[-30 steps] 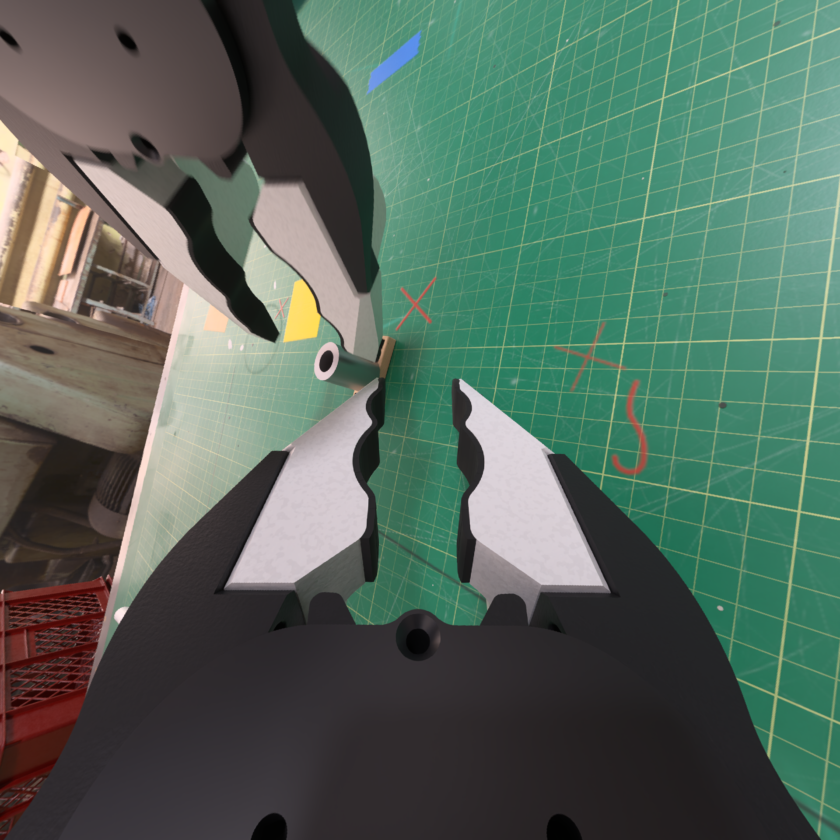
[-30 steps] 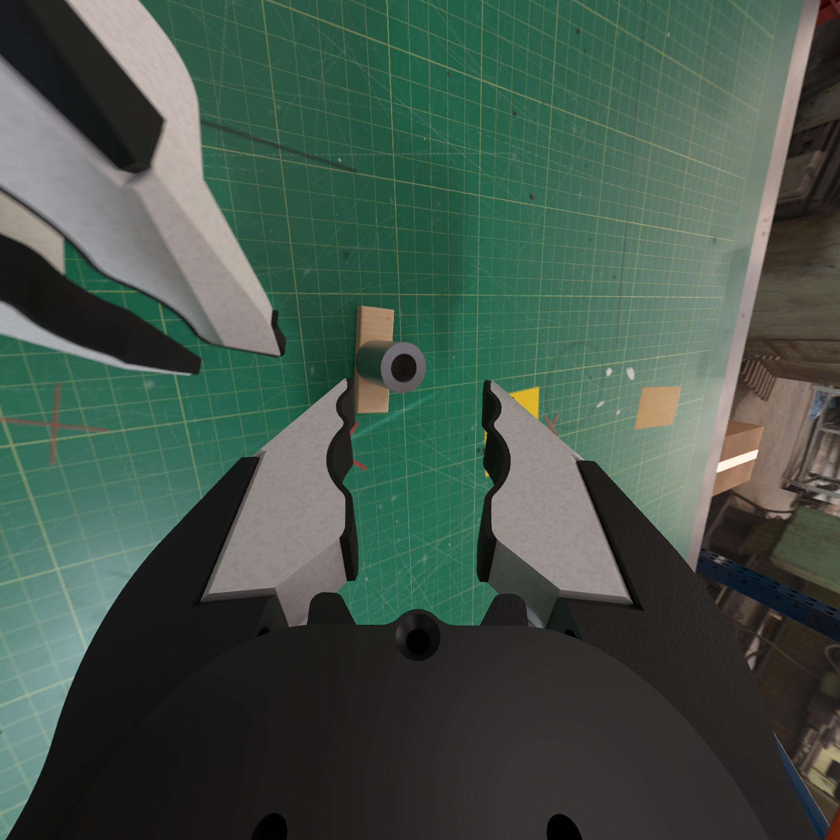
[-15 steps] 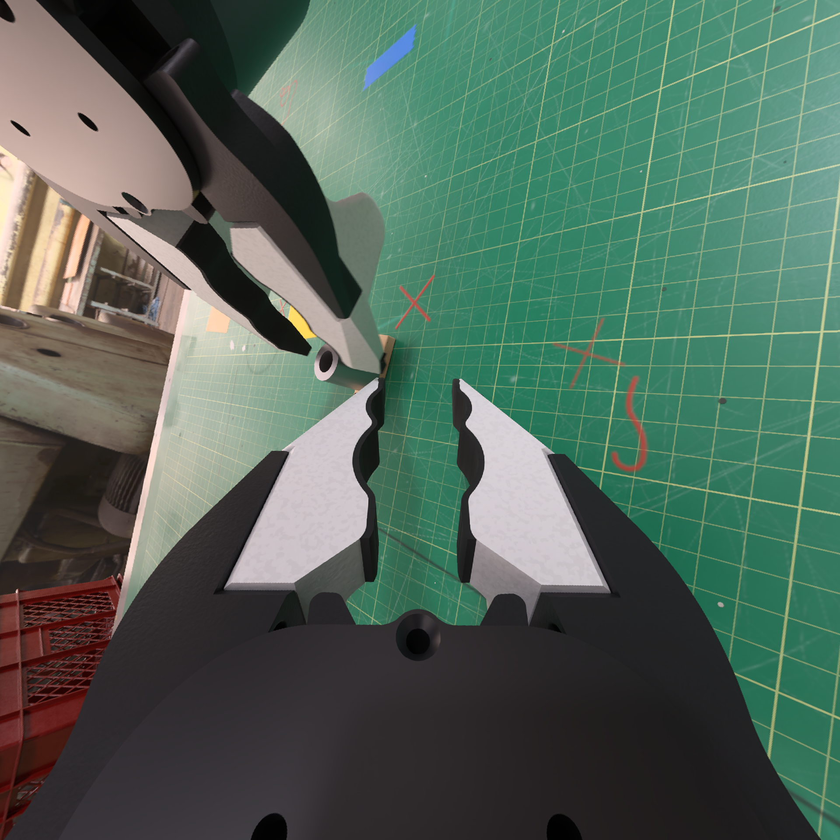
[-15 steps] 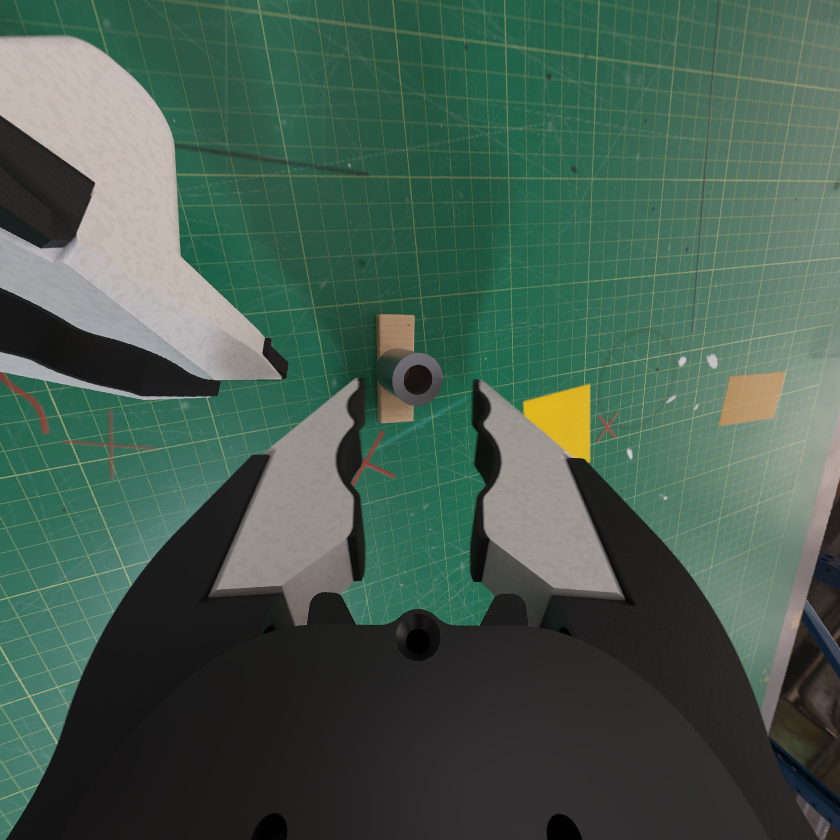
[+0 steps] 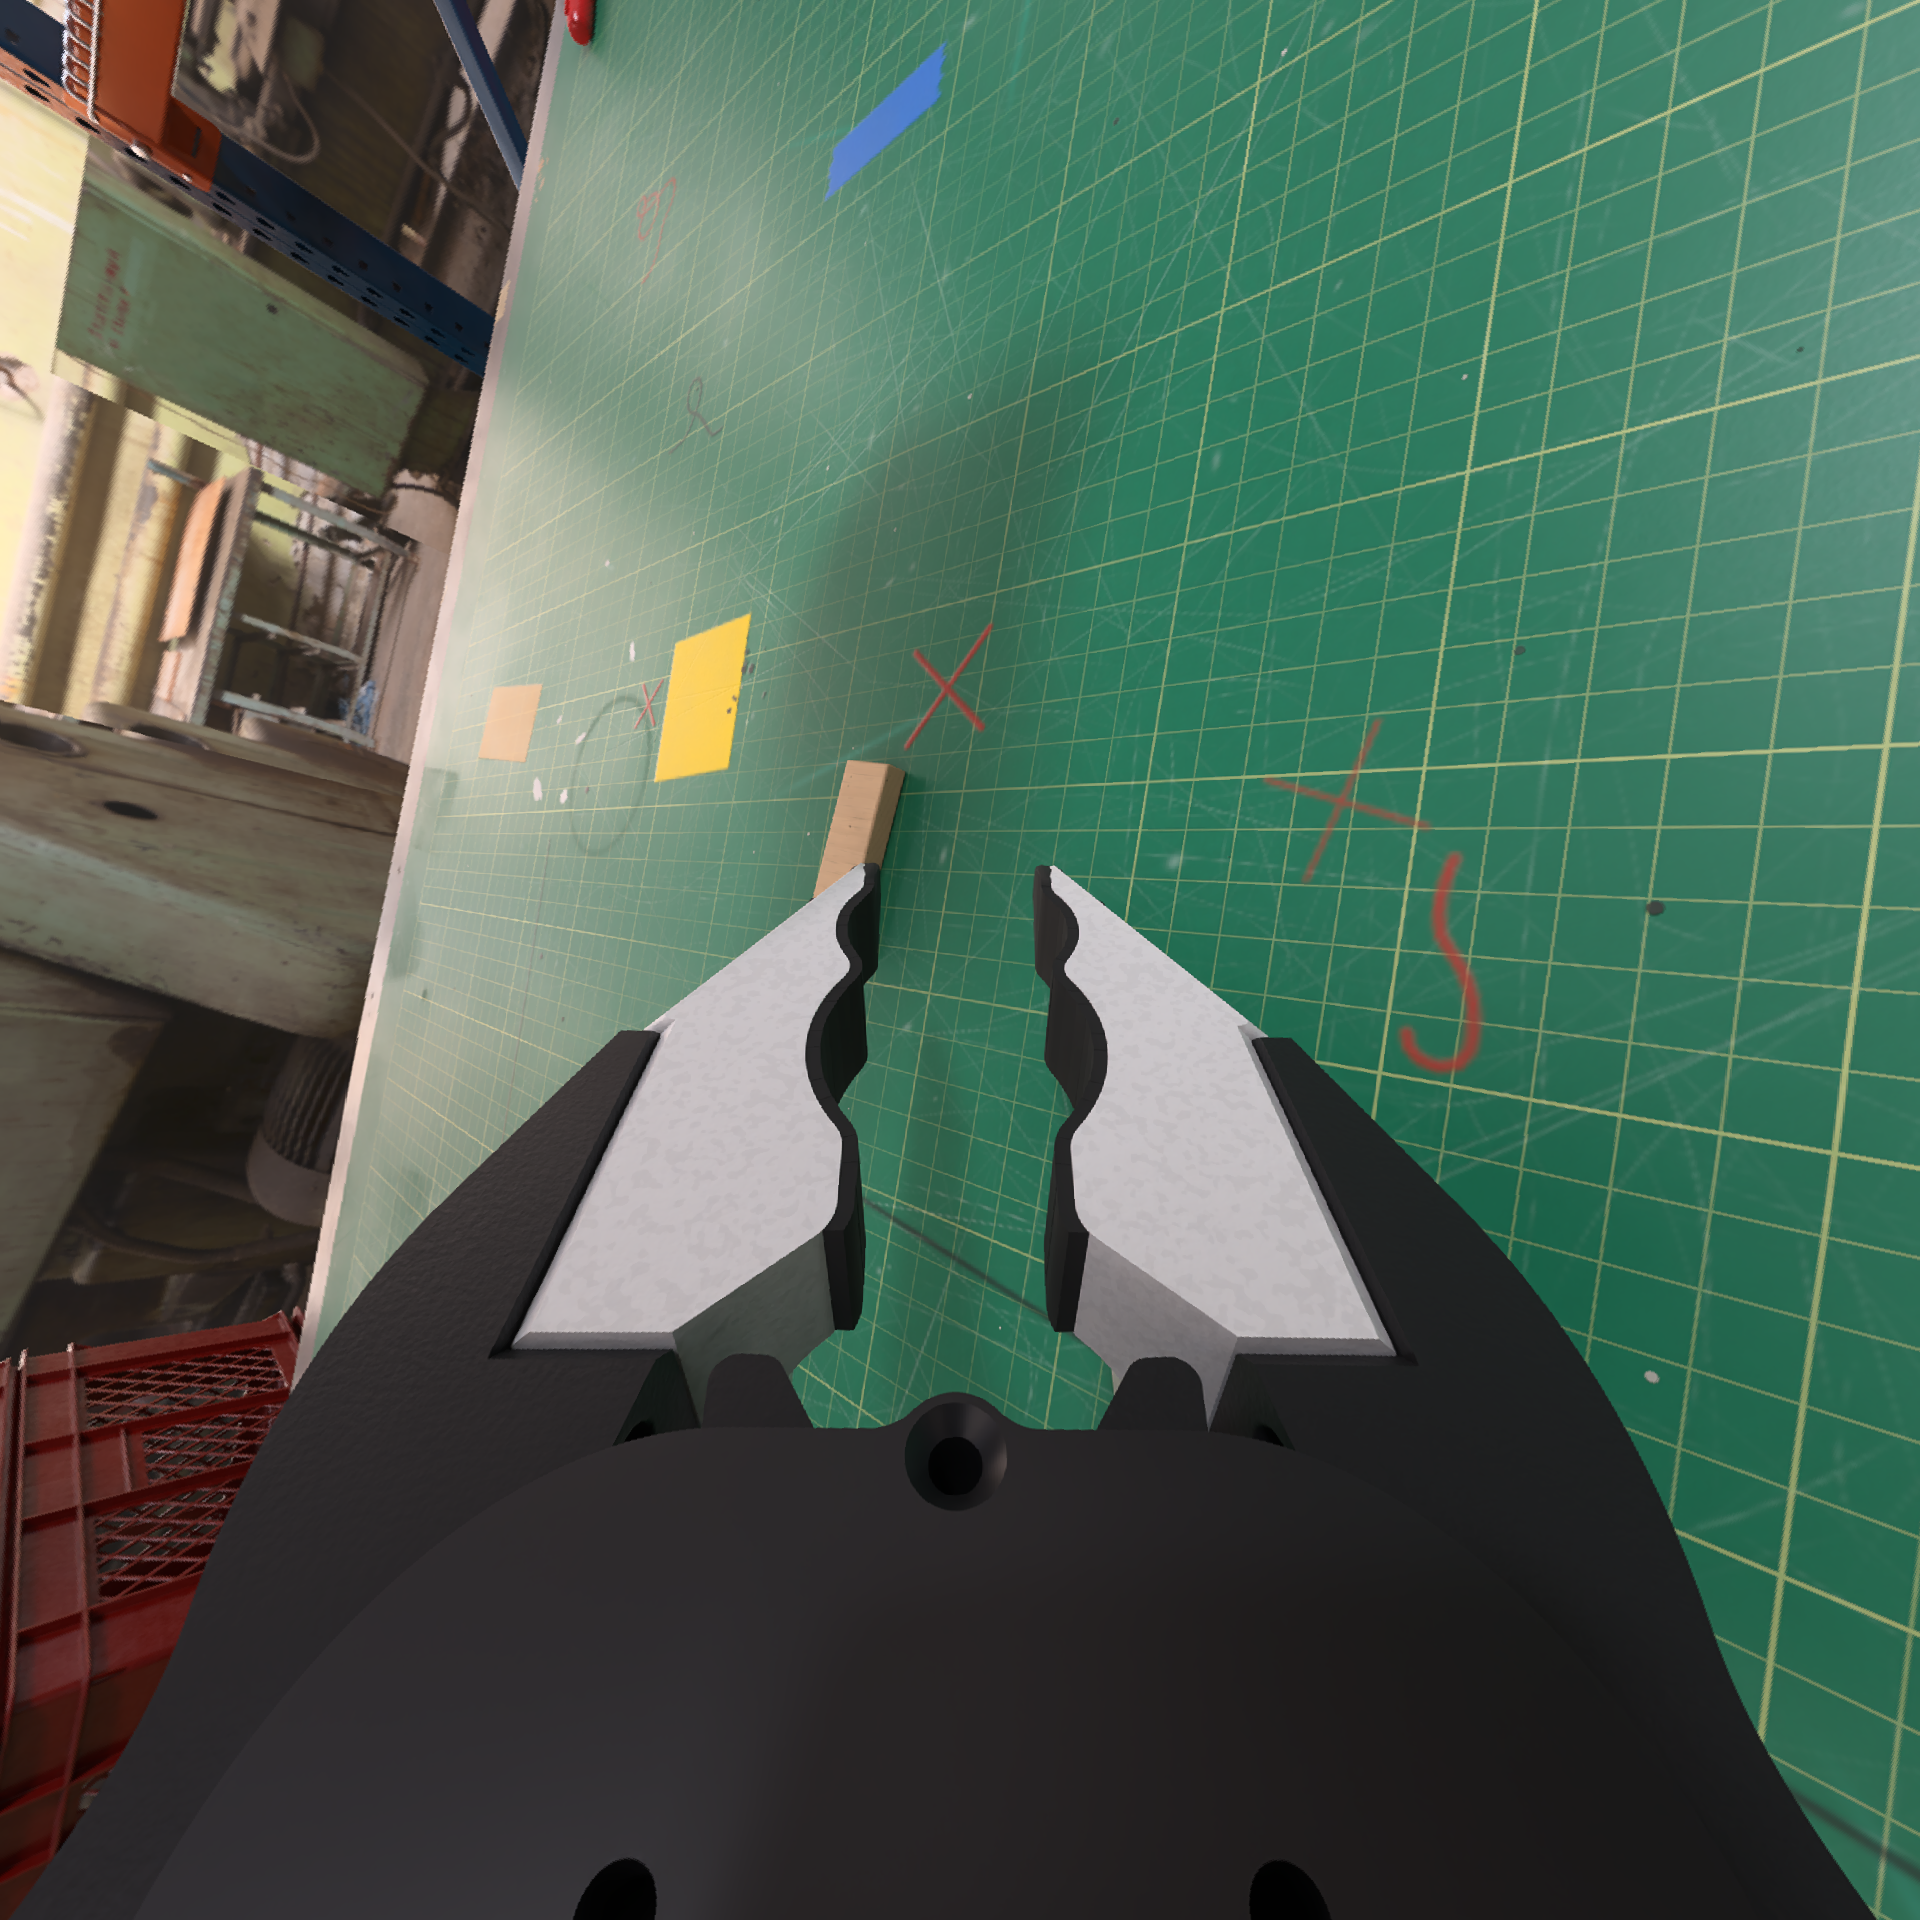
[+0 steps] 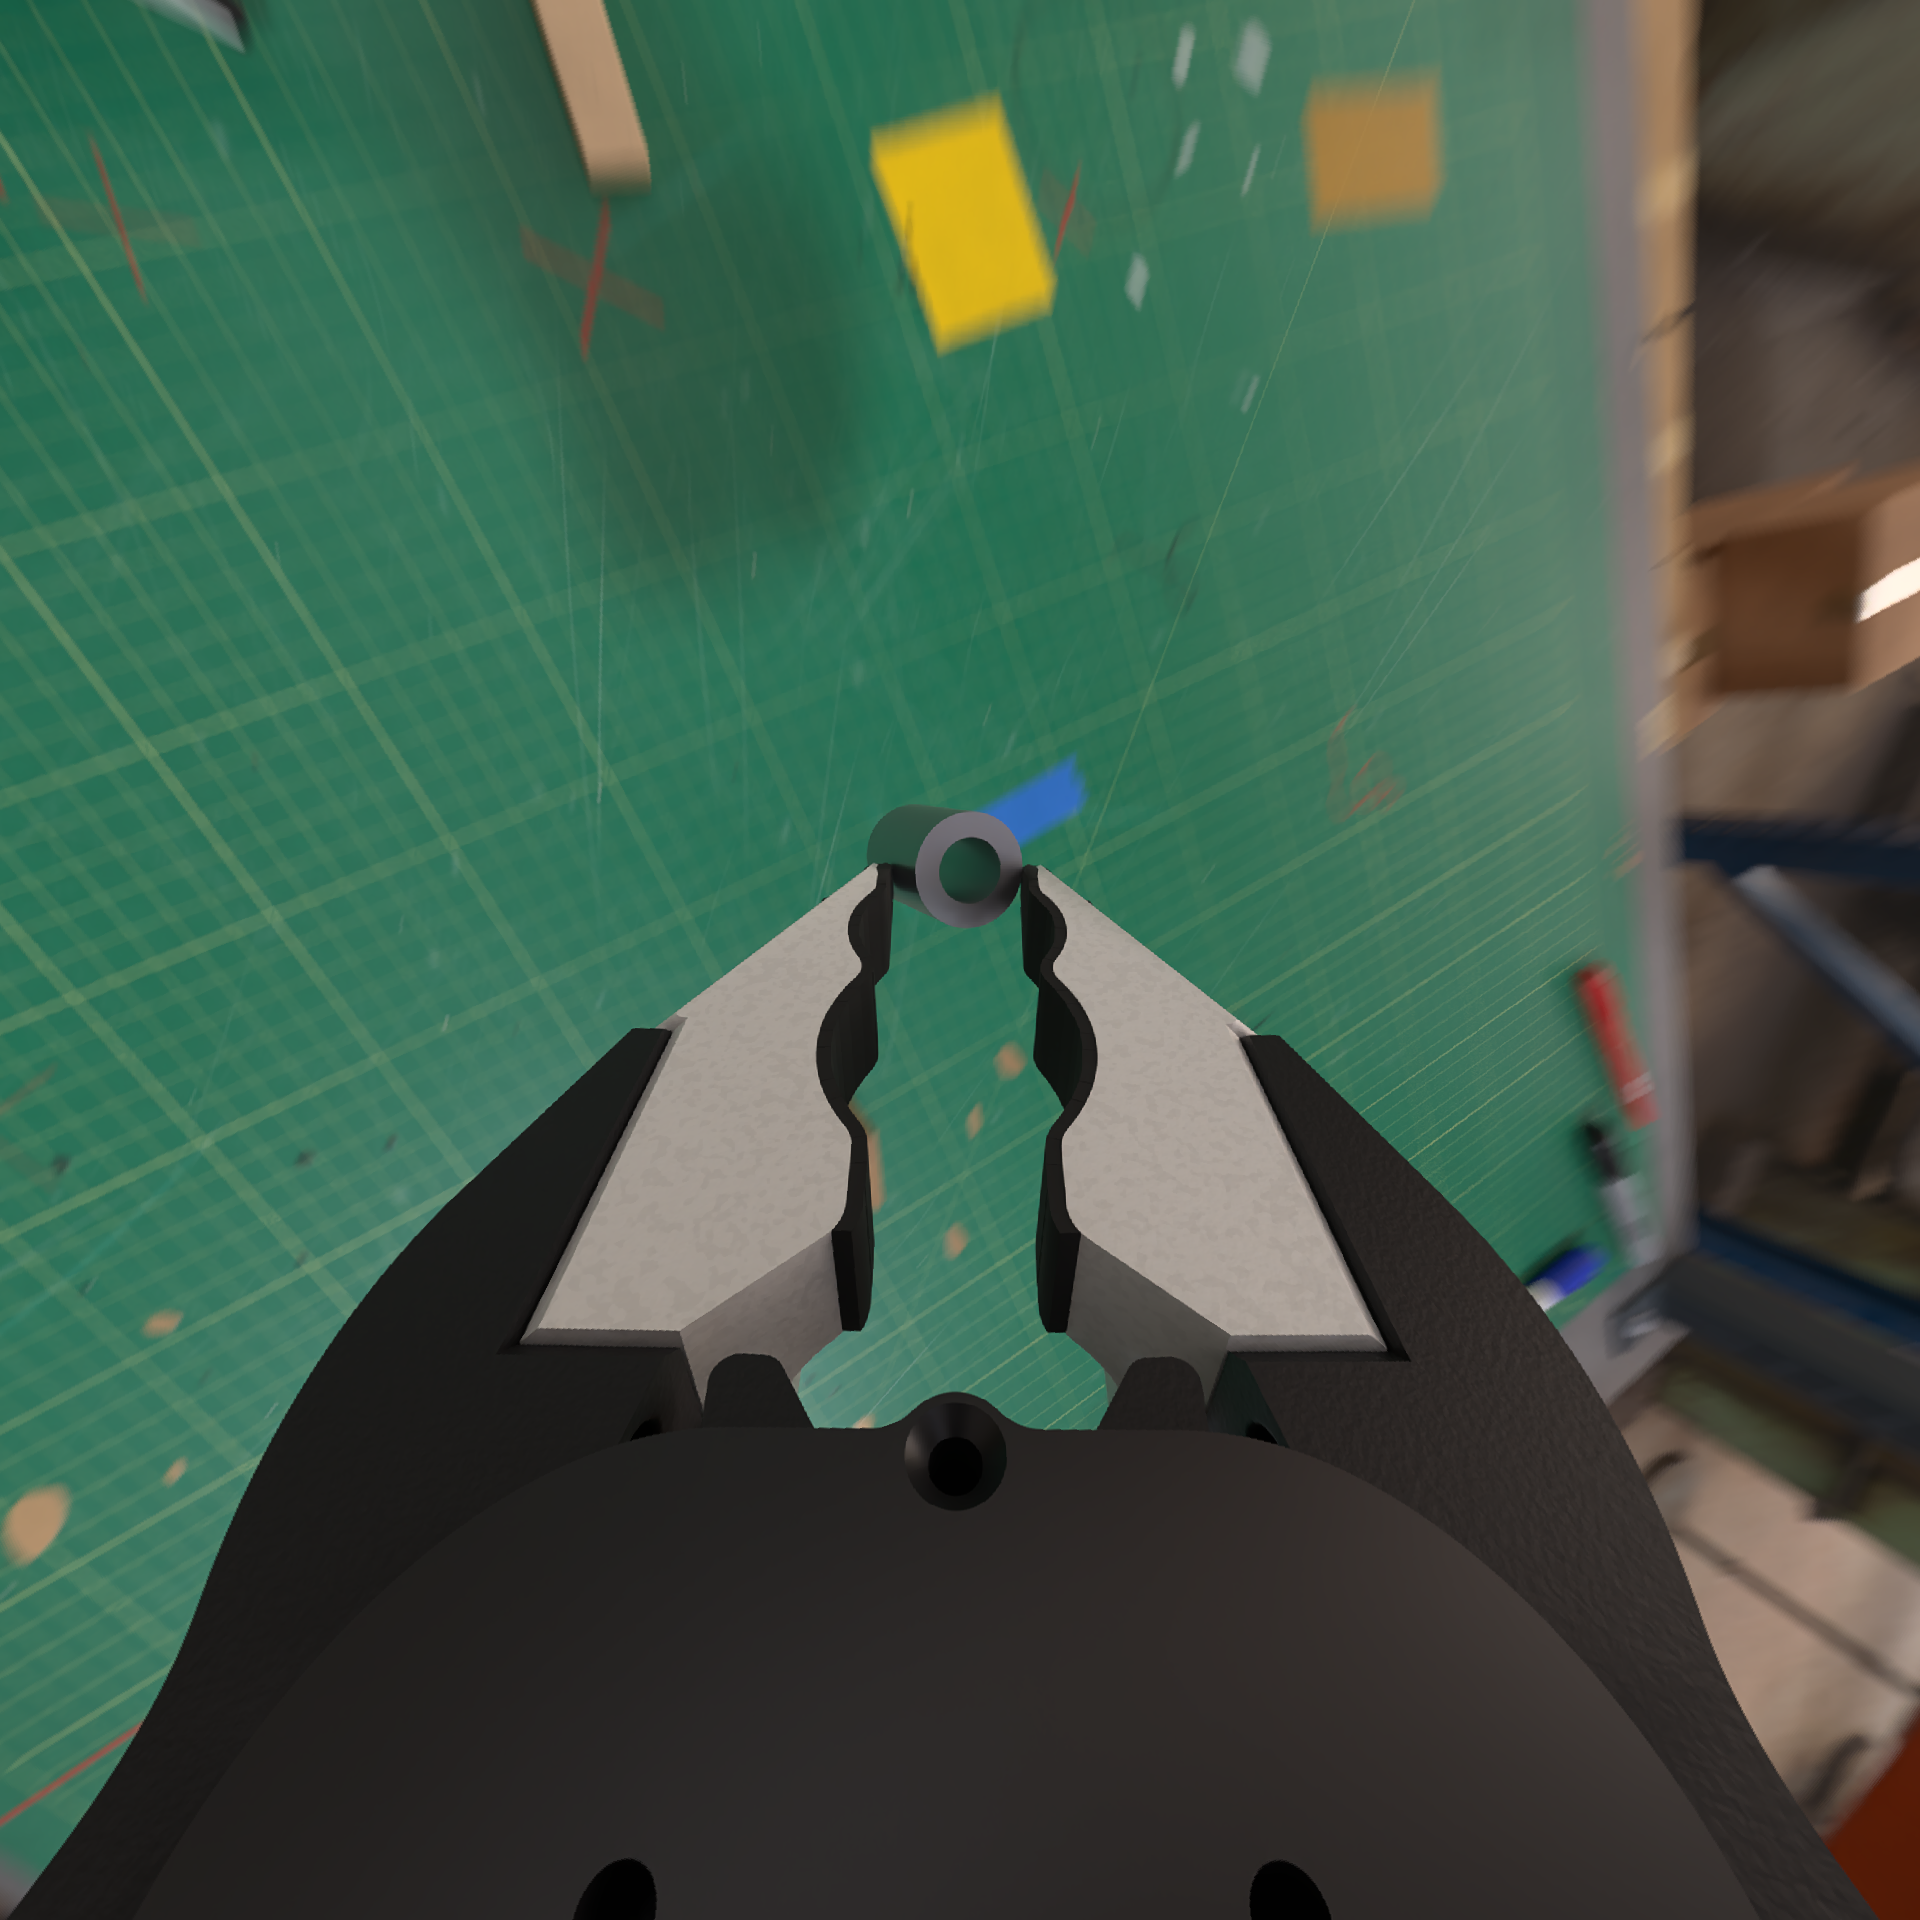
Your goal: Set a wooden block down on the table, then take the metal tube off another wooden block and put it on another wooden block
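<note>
The right claw (image 6: 956, 883) is clenched on the tube (image 6: 961, 868), pinching it between its very tips, with the open bore facing the camera. It holds the tube clear above the green worktop (image 6: 416, 623), tilted so the mat slants away; this view is blurred. A block (image 6: 603, 94) lies far off at the top edge. The left claw (image 5: 956, 883) is released and holds nothing, angled down at the worktop (image 5: 1351, 416), its left tip just beside the bare block (image 5: 862, 821).

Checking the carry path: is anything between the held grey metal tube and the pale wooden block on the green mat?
Nothing visible: the right gripper holds the grey metal tube above bare green mat; the pale wooden block lies unobstructed.
</note>
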`<state>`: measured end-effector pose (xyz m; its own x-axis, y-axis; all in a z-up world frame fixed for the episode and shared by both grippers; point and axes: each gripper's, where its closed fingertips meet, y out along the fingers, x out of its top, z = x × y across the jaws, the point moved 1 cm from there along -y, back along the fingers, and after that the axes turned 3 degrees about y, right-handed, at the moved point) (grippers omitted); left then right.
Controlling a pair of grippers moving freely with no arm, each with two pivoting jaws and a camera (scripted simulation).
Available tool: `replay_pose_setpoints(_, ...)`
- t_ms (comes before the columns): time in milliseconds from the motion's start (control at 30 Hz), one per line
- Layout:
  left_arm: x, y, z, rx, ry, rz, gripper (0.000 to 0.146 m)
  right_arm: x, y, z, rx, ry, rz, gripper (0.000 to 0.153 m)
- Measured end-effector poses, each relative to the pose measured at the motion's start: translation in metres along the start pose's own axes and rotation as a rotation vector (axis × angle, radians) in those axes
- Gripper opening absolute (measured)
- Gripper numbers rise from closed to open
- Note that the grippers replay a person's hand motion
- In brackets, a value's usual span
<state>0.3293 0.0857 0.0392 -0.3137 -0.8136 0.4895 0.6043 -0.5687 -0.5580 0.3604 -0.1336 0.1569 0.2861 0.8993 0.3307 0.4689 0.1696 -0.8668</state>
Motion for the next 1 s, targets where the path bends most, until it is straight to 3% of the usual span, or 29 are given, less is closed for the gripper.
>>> replay_pose_setpoints(100,0.0,0.0,0.0,0.008,0.011,0.005,0.029,-0.065,0.018,0.012,0.092,0.099,0.09,0.024)
replay_pose_setpoints(200,0.0,0.0,0.0,0.011,0.006,0.002,0.029,-0.101,0.043,0.028,0.111,0.102,0.165,0.024)
replay_pose_setpoints(300,0.0,-0.001,0.0,0.014,-0.002,-0.003,0.03,-0.113,0.062,0.041,0.153,0.11,0.183,0.025)
replay_pose_setpoints(400,0.0,-0.001,0.001,0.025,0.002,-0.009,0.04,-0.126,0.073,0.043,0.143,0.11,0.24,0.048)
replay_pose_setpoints(533,0.006,-0.006,0.009,0.07,-0.005,-0.04,0.06,-0.121,0.061,0.03,0.092,0.193,0.162,0.057)
replay_pose_setpoints(600,0.016,-0.015,0.016,0.09,-0.021,-0.112,0.08,-0.11,0.044,0.022,0.048,0.243,0.085,0.061)
replay_pose_setpoints(700,0.035,-0.039,0.03,0.08,-0.149,-0.278,0.086,-0.058,0.008,0.011,-0.046,0.336,-0.191,0.063)
replay_pose_setpoints(867,0.043,-0.068,0.104,0.145,-0.664,-0.49,0.083,0.063,-0.056,0.003,-0.187,0.53,-0.825,0.076)
replay_pose_setpoints(1000,0.035,-0.07,0.169,0.112,-0.92,-0.512,0.084,0.099,-0.033,-0.037,-0.236,0.735,-0.799,0.086)
